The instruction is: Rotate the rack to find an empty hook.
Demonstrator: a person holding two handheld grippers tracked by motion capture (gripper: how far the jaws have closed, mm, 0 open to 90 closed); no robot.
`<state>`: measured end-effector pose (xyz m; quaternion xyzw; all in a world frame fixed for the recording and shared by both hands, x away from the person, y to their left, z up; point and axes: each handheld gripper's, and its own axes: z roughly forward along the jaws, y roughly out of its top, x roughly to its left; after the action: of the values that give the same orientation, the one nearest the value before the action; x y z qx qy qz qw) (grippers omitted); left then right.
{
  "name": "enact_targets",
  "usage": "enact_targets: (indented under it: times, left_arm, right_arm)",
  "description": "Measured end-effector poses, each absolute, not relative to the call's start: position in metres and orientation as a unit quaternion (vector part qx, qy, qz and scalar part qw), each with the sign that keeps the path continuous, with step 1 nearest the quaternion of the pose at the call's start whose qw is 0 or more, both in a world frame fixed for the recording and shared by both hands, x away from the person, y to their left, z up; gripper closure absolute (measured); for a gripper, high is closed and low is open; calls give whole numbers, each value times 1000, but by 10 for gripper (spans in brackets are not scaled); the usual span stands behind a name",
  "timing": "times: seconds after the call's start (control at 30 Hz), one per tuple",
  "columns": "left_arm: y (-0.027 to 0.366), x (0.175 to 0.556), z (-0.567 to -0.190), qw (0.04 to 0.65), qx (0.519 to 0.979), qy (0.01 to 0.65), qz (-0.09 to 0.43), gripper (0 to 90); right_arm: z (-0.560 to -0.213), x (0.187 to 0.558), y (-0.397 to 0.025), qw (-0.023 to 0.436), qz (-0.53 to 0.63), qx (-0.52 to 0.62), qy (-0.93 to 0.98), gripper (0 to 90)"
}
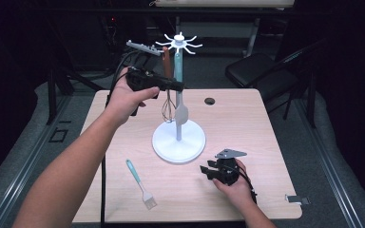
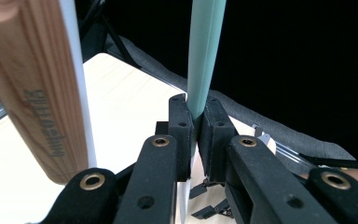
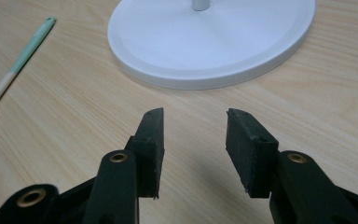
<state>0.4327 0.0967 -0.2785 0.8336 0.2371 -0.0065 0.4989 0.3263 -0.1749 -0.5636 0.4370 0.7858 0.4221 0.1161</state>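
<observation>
A white utensil stand (image 1: 178, 142) with a ring of hooks on top stands mid-table. A spatula with a teal handle (image 1: 178, 66) and grey head hangs beside its pole, next to a whisk (image 1: 167, 108) with a wooden handle. My left gripper (image 1: 178, 86) is raised at the pole, shut on the teal handle (image 2: 205, 56), as the left gripper view (image 2: 196, 105) shows; the wooden handle (image 2: 32, 93) is close at its left. My right gripper (image 1: 207, 171) rests low near the stand's base (image 3: 209, 42), open (image 3: 195, 116) and empty.
A teal-handled fork-like utensil (image 1: 141, 183) lies on the table front left of the stand (image 3: 14, 70). A small black disc (image 1: 209, 101) sits at the back of the table, a metal clip (image 1: 297, 199) at the front right edge. A chair (image 1: 252, 69) stands behind.
</observation>
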Motion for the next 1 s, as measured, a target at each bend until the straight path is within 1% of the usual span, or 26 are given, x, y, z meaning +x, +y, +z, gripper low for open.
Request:
enact_targets:
  times: [0.4,0.53,0.63,0.73,0.83,1.0]
  left_arm:
    - [97,441,-285,502,829,247,-12,843]
    - [96,442,-287,499,828,255,0,829]
    - [95,440,-289,483,834,264,28,756]
    - [95,437,-293,480,834,268,41,648]
    - [96,433,-298,476,836,269,45,602]
    - [99,426,-306,465,841,271,47,573]
  right_arm:
    - [-563,325,-174,120,420,433,788,570]
    - [-562,325,-174,118,423,434,787,571]
    - [-562,325,-175,121,420,433,788,571]
    - [-562,325,-175,122,422,433,787,570]
    - [-562,326,-175,122,419,432,789,570]
    - [-563,325,-172,125,421,431,788,570]
